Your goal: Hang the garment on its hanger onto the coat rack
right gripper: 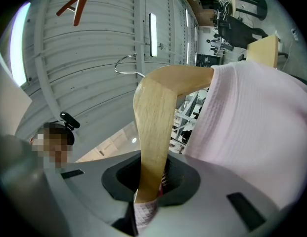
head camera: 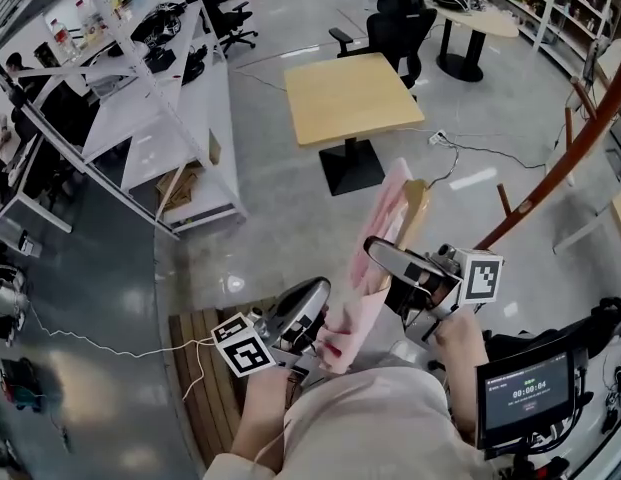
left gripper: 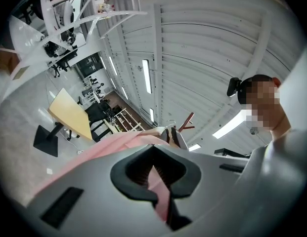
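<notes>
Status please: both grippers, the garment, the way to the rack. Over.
Left gripper shut on pink garment. Right gripper shut on wooden hanger. Not hung yet; coat rack apart, to the right. No obstacle seen.

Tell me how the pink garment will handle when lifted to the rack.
The pink garment is probably floppy and light: it drapes in folds off the wooden hanger. That hanger looks rigid, so the right gripper clamped on it should steer well; loose cloth may swing.
</notes>
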Demonstrator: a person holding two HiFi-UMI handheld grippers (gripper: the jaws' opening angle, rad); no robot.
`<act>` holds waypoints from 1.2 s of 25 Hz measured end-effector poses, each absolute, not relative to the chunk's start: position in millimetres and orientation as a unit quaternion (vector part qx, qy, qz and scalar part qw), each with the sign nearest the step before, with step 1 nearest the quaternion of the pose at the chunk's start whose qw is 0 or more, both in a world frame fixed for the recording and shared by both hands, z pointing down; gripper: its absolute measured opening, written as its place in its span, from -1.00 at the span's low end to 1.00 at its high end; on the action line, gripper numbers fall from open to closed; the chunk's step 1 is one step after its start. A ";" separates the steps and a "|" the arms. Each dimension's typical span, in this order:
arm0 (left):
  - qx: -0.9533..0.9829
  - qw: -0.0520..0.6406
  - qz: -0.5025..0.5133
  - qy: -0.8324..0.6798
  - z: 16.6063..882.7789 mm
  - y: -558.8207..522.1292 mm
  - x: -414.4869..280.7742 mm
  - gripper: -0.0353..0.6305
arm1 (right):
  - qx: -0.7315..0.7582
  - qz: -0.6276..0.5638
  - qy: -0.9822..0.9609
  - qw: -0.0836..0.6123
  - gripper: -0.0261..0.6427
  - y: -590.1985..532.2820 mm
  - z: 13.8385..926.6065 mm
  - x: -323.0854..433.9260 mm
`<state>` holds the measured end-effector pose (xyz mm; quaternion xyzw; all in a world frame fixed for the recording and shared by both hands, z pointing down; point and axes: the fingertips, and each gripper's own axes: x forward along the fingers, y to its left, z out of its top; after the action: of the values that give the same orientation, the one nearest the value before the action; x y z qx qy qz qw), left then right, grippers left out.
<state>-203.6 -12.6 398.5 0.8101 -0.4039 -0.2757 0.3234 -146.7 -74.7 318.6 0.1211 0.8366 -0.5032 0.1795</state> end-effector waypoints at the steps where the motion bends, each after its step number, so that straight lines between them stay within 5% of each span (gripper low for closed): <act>1: 0.811 0.324 -0.274 -0.402 397.6 -18.3 -199.9 -0.88 | 0.120 -0.503 0.837 0.179 -0.73 -79.2 317.4 -144.1; 30: 0.860 0.279 -0.266 -0.333 338.4 -99.1 -123.3 -0.88 | 0.118 -0.451 0.865 0.186 -0.72 -139.6 268.3 -86.4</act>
<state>-123.3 -99.1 338.4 0.8604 -0.3326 -0.2663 0.2794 -86.4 -139.6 268.3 0.1180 0.8649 -0.4511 0.1857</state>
